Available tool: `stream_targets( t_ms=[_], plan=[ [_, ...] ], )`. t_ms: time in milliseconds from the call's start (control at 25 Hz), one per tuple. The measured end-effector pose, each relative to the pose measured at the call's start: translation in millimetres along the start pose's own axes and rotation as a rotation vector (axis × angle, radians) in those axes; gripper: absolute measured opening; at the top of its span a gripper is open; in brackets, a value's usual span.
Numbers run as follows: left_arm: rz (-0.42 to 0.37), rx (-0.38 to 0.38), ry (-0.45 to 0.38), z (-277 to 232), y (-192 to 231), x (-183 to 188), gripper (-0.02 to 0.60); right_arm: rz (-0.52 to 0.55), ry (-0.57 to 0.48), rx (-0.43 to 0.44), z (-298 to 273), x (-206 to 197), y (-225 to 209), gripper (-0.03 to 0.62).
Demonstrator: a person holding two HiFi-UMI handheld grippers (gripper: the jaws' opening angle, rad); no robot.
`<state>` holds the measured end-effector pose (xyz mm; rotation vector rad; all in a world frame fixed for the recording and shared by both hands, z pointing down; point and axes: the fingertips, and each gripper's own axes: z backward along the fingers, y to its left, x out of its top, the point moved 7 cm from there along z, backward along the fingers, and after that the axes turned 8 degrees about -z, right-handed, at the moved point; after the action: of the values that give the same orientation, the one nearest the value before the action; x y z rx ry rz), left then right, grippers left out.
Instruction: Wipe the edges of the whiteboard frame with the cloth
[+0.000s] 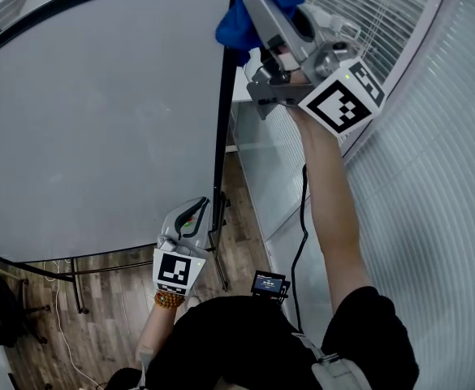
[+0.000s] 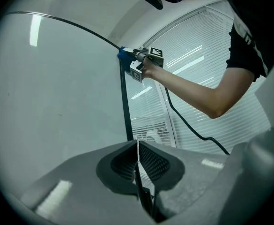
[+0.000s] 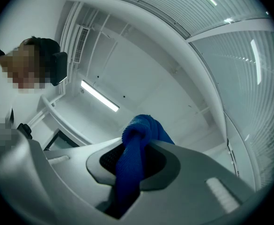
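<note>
The blue cloth point(image 1: 239, 13) is sitting bunched against the upper right corner of the whiteboard frame point(image 1: 221, 128), where the black top rail is meeting the vertical side rail; the right gripper point(image 1: 257, 2) is clamping it, its two jaws pressing on a twisted fold of the fabric while the rest is bulging out past the tips; the right gripper view is showing that same blue roll point(image 3: 144, 128) wedged between the dark pads with ceiling beyond it; a bare forearm point(image 1: 330, 193) is reaching up to hold that tool, its marker cube point(image 1: 341, 96) facing the head camera; a black cable point(image 1: 302, 218) is hanging down alongside the arm; lower down, the left gripper point(image 1: 190, 215) is hovering just beside the side rail, its jaws drawn together with only a thin sliver of light between the pads and nothing identifiable caught in them; from its own camera the cloth point(image 2: 123, 55) is appearing small at the frame corner point(image 2: 124, 102); the pale board surface point(image 1: 99, 112) is filling the left of the head view, white blinds point(image 1: 432, 177) are covering the right, and wooden flooring point(image 1: 107, 323) is showing below.
</note>
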<state>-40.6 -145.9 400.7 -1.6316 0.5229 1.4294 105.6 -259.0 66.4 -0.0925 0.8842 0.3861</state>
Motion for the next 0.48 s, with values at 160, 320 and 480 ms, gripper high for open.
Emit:
stream_targets(
  t_ms=[160,320,480],
  plan=[
    [0.002,0.006,0.001,-1,1,1,0.009,0.007,0.002,-0.004,2,-2,0,0.083],
    [-0.013,0.009,-0.048,-7,11,27,0.008,-0.002,0.003,-0.006,2,-2,0,0.081],
    [-0.061,0.030,-0.130,-20,30,83,0.004,-0.016,0.002,-0.008,2,-3,-1,0.083]
  ],
)
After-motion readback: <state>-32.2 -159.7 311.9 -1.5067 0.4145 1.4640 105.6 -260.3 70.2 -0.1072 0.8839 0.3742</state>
